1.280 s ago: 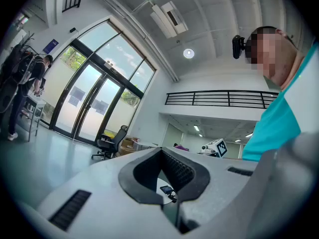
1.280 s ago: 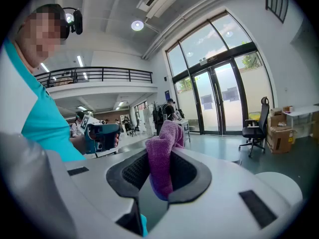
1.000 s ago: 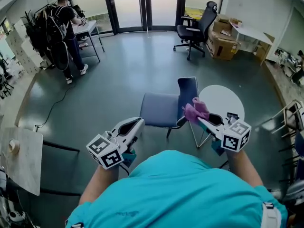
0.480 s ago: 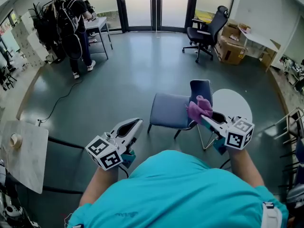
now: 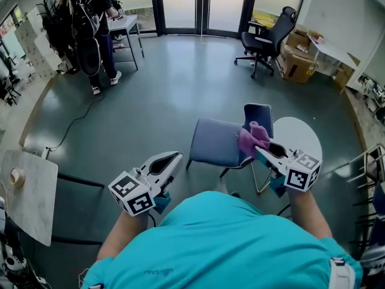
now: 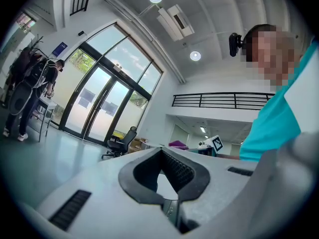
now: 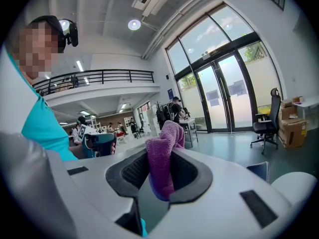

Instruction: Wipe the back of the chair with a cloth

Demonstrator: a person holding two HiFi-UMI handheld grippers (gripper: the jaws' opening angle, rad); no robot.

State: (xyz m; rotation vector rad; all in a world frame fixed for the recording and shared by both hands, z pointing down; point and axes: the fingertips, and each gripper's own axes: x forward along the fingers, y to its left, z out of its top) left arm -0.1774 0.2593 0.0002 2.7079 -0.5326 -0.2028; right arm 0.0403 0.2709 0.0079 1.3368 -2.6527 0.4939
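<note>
The grey floor (image 5: 150,101) fills most of the head view, with glass doors (image 5: 204,5) far off at 12 o'clock. The chair (image 5: 216,142) stands just ahead of me at 1 o'clock, its blue-grey seat facing up and its back (image 5: 258,114) upright at the seat's 3 o'clock end. A round bench (image 5: 298,136), white, is just beside the back at 3 o'clock. A pale bench (image 5: 30,200) lies at my 9 o'clock. A black office chair (image 5: 271,38) is far off at 1 o'clock, with boxes (image 5: 298,62) at its 3 o'clock. A person (image 5: 93,29) stands far off at 11 o'clock.

My left tongs (image 5: 176,156) (image 6: 160,152) point toward 1 o'clock, well short of the chair. Their tips are together and the hollow between the pads holds nothing.

My right tongs (image 5: 257,150) (image 7: 162,156) point toward 11 o'clock and are clamped on the cloth (image 5: 251,137) (image 7: 167,133), a purple bunch that stands up out of the tips. In the head view the cloth overlaps the lower part of the back. In the right gripper view a corner of the back (image 7: 259,171) shows low at 4 o'clock, apart from the cloth.

A tape roll (image 5: 16,176) sits on the pale bench.
</note>
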